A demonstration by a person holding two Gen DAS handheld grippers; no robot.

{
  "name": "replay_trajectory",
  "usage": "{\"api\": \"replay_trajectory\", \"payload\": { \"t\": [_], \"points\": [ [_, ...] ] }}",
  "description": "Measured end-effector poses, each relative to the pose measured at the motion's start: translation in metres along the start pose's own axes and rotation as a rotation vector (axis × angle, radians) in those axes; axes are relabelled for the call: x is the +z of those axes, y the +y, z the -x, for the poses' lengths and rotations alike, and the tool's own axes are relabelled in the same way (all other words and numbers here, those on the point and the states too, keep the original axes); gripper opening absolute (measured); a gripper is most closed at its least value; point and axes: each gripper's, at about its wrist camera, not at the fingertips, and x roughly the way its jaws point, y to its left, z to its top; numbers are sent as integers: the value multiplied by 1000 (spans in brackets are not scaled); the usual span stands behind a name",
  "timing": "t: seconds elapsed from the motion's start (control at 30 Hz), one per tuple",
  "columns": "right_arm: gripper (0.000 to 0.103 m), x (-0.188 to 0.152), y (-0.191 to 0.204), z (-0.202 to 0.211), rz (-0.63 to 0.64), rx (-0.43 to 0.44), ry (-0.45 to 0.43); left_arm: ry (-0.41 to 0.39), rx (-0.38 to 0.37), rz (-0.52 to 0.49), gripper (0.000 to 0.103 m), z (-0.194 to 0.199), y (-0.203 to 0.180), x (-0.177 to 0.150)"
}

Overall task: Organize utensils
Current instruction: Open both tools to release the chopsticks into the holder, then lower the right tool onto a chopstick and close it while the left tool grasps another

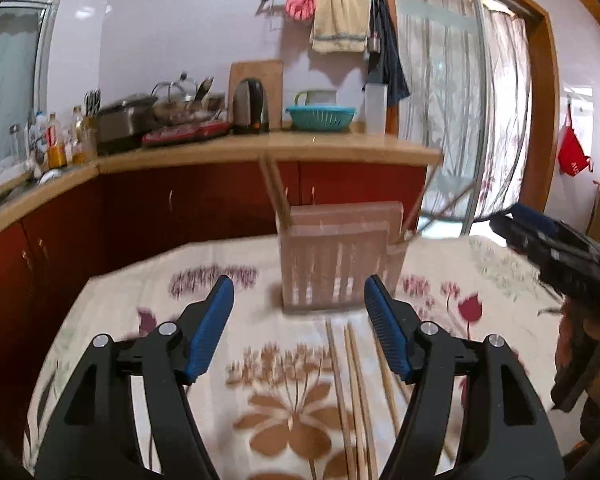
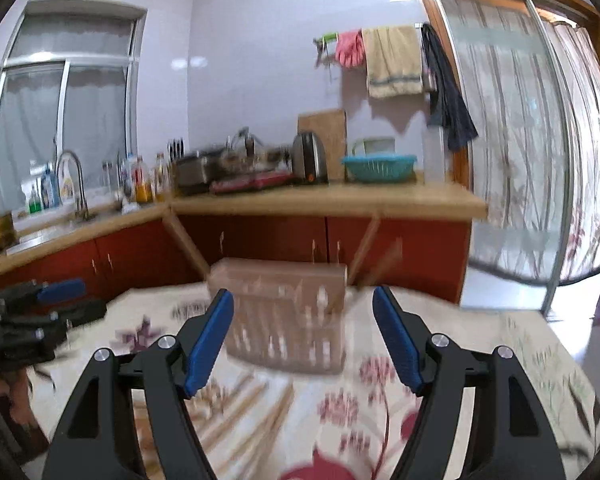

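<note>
On table: holder mid-cloth, chopsticks loose before it.

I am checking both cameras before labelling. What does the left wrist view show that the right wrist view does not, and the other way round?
Only the left wrist view: the open left gripper from behind, and a red bag hanging on the far right wall.

Only the right wrist view: the open right gripper from behind, and the whole window above the sink.

Both: the brown utensil holder with chopsticks standing in it, loose chopsticks on the floral tablecloth, and the teal basket on the counter.
</note>
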Motion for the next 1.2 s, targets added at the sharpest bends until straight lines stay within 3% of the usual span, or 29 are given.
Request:
{"api": "replay_trajectory", "payload": {
  "t": [0.1,0.23,0.6,0.9,1.2],
  "points": [
    [69,-35,6,6,-7,2,61,38,20,6,66,3,-2,-28],
    [58,-79,16,12,-2,12,140,87,36,18,66,5,-5,-59],
    [32,-146,38,1,50,66,340,168,56,50,66,9,-8,-112],
    [27,-152,41,9,107,48,348,201,39,47,66,1,-16,-125],
    [26,-152,48,11,105,82,355,216,36,51,66,-5,-17,-129]
  ]
}}
